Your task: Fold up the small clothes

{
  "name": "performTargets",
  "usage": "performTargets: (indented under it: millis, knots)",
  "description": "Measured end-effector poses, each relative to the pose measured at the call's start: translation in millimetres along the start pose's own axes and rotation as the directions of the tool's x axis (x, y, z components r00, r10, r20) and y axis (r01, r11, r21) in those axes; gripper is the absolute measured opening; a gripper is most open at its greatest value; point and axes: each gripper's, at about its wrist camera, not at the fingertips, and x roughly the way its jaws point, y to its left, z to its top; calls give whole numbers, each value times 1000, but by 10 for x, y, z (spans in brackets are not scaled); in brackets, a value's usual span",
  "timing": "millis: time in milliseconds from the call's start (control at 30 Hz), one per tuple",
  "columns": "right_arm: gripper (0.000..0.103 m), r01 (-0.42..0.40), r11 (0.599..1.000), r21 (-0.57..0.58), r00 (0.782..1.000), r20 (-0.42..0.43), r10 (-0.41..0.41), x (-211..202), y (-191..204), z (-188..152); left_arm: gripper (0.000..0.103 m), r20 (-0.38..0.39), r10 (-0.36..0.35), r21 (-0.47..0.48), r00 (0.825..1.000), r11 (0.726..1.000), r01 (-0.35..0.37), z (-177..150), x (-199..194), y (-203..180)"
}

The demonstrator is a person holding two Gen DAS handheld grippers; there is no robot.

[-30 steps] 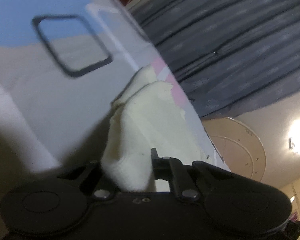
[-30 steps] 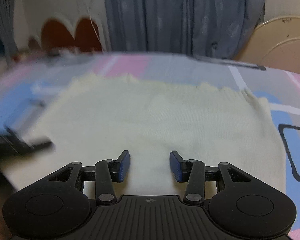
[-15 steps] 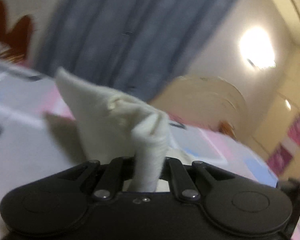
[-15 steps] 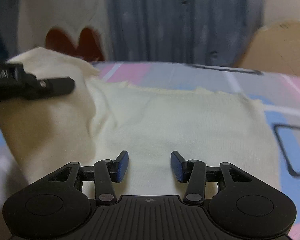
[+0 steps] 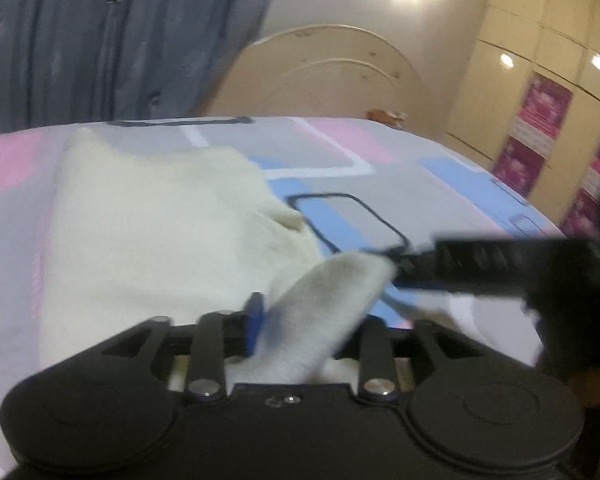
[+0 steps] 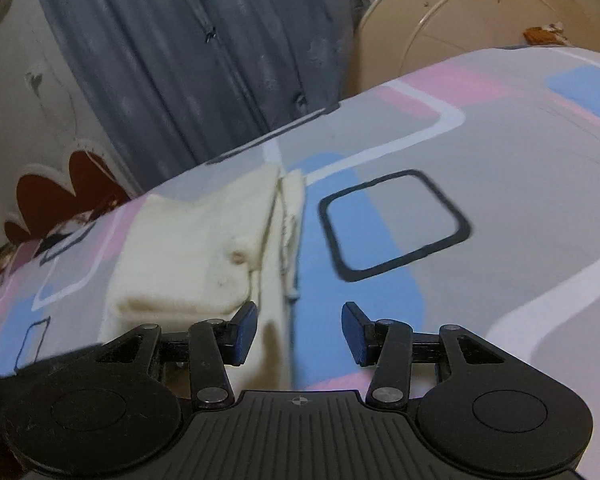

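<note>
A: What lies under everything?

B: A bed [image 6: 500, 128] with a grey cover printed in pink and blue blocks. The cream garment [image 6: 188, 248] lies on it, just left of the black-outlined square [image 6: 394, 224] in the print, with a grey curtain [image 6: 204, 60] hanging beyond the bed's far edge.

A: How does the garment look?

B: Pale cream, knit-textured, lying in flat layers with a ragged strip along the edge nearest the square. A small round bump sits on the upper layer; I cannot tell whether it is a button.

A: How will it handle?

B: I judge it light, soft and limp. It drapes wherever it goes unsupported, so a fold needs laying down flat rather than dropping. It looks neither fragile nor slippery. The best hold is a corner or hem, pinched through all the layers.

A: And the claws?

B: The left claw [image 5: 300, 320] has a flap of the cream garment [image 5: 160, 232] running up between its fingers, on the side of the cloth nearest the square. Blur hides whether it grips firmly or has begun to loosen, so I cannot tell. The right claw [image 6: 299, 330] is spread wide and holds nothing; it hovers at the garment's near edge, its left pad [image 6: 246, 326] over the cloth.
</note>
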Motion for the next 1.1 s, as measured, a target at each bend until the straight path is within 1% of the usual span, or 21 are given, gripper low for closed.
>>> performTargets:
  millis: [67,100,133,200,267,333,433,533,633,767,900,933,1000,1033,1100]
  knots:
    - [47,-31,999,27,1000,8,31,-36,-9,37,51,-13,-16,47,1000,999,16,-56,-98,-92]
    - [47,-50,998,36,999,7,50,-51,-8,39,51,-19,-24,64,1000,998,25,-108,-165,-130]
    - [47,-75,996,42,997,0,75,-52,3,56,51,-24,-33,70,999,997,34,-141,-182,-86]
    - [47,-120,992,45,993,-16,121,-35,60,69,51,-25,-49,54,999,997,50,-159,-354,-78]
    - [47,-162,986,37,986,-38,163,14,148,75,53,-3,-55,17,998,998,55,-151,-533,18]
    - [47,-167,986,19,984,-54,168,92,217,68,56,28,-24,-9,999,1000,25,-136,-709,144]
    - [47,-175,984,25,981,-75,177,280,282,89,56,61,63,-41,996,997,-61,-96,-877,383]
    - [47,-167,985,40,983,-74,170,422,274,117,56,68,146,-98,987,985,-139,-55,-891,660]
    - [46,-143,990,17,988,-59,144,508,284,140,56,79,200,-157,977,970,-186,-9,-851,863]
    - [46,-133,991,22,989,-61,135,584,280,166,56,69,218,-203,973,958,-201,52,-765,1008]
    - [46,-109,994,28,994,7,109,461,247,198,56,73,220,-230,973,953,-198,87,-809,1075]
    - [47,-106,994,20,994,7,106,453,239,198,56,72,221,-229,973,953,-200,86,-812,1087]
    - [47,-135,991,19,990,-36,136,520,244,203,56,68,221,-232,973,952,-200,90,-787,1102]
    - [46,-135,991,15,990,-45,136,543,257,196,56,67,220,-237,973,951,-199,73,-786,1097]
    - [46,-138,990,9,989,-44,138,562,285,181,56,58,217,-243,974,950,-197,86,-721,1100]
